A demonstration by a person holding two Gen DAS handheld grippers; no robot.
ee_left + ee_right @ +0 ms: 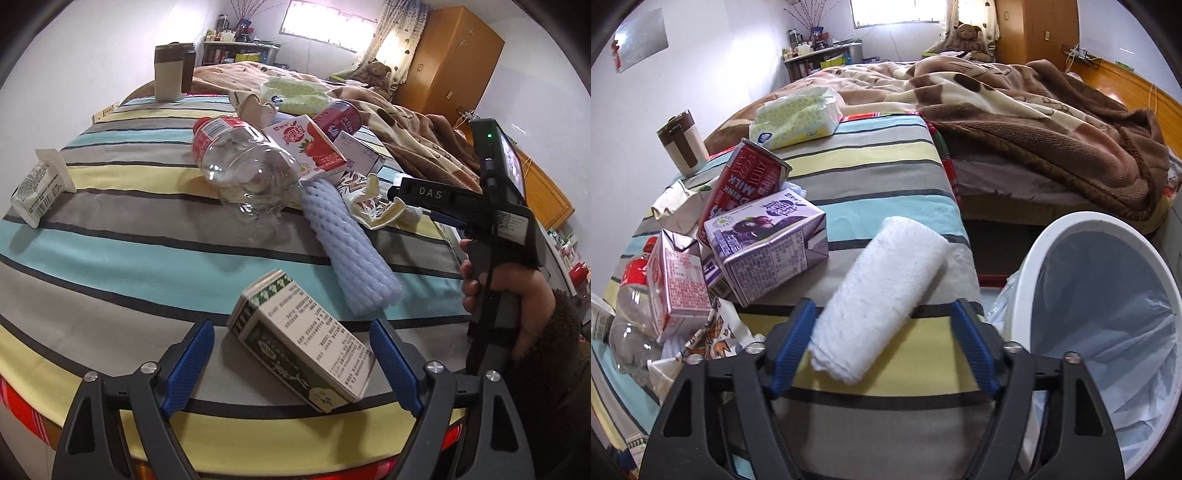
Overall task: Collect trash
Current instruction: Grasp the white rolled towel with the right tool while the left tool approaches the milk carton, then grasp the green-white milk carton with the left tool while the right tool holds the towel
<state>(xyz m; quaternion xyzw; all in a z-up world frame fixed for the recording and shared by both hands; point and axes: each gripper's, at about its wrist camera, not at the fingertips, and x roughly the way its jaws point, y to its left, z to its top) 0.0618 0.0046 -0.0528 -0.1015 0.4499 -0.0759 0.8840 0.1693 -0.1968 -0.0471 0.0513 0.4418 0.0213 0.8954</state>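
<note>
I am straddling the green-and-white carton with my left gripper, jaws wide, gripping nothing. My right gripper, equally wide, is bracketing the white foam roll near the lined bin; lying skewed, either piece may pivot out.

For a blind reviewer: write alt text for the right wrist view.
The open right gripper straddles a white foam roll lying on a striped cloth. A white bin with a plastic liner stands to the right; drink cartons, a red can and a bottle are piled on the left.
</note>
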